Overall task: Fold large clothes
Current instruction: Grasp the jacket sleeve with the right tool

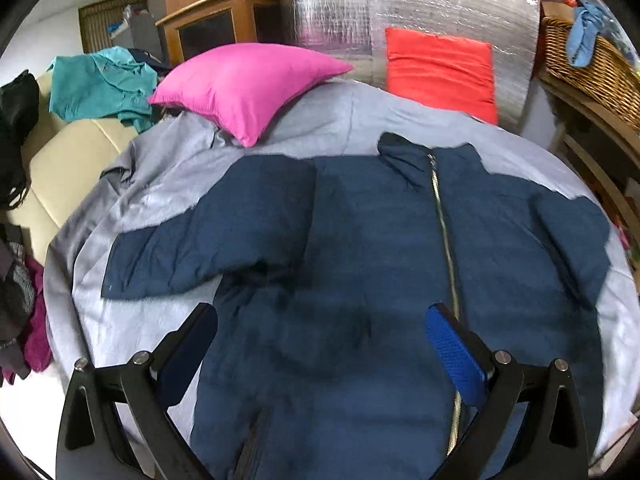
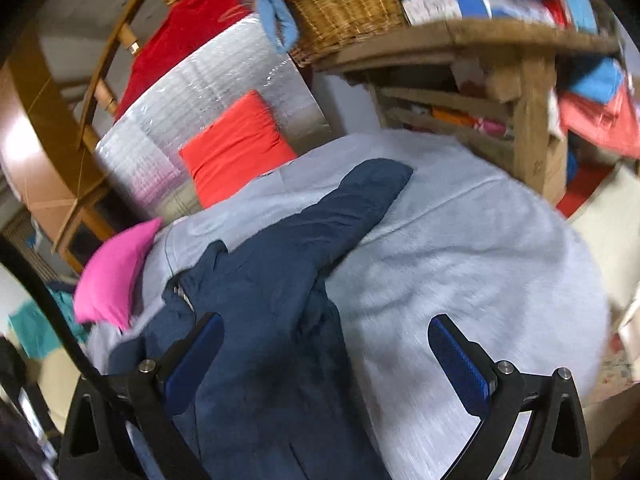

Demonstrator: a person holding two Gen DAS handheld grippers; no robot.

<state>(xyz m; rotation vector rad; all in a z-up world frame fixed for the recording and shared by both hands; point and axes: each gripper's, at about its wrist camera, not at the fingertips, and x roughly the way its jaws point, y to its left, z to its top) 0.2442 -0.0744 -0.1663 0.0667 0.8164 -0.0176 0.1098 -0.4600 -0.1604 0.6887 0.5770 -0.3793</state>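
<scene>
Grey bed sheet [image 1: 304, 128] covers the bed and fills most of both views; silver foil-faced panel [image 1: 420, 4] stands upright behind it. Navy jacket [image 1: 360, 240] lies spread flat, front up, on the sheet, centre zip [image 1: 442, 220] closed and running toward the collar [image 1: 404, 156] at the far end. Jacket's L-side sleeve [image 1: 188, 248] extends outward across the sheet; opposite sleeve [image 2: 352, 200] reaches diagonally toward the far edge in the right wrist view. Pink pillow [image 1: 244, 88] rests on the sheet beyond the jacket's shoulder; orange-red cushion [image 1: 440, 72] leans against the foil panel. Wicker basket [image 2: 344, 4] sits on a wooden shelf unit [image 2: 532, 92] at the bed's side, w/ a light blue cloth [image 1: 584, 36] hanging over its rim. Teal garment [image 1: 104, 84] lies on a cream surface off the bed's other side. Left claw [image 1: 322, 340]: jaws spread wide above the jacket's lower front, blue pads [image 1: 456, 356] apart, nothing held. Right claw [image 2: 324, 356]: jaws equally wide, one finger over the jacket body, the other over bare sheet, nothing gripped; view is motion-blurred.
</scene>
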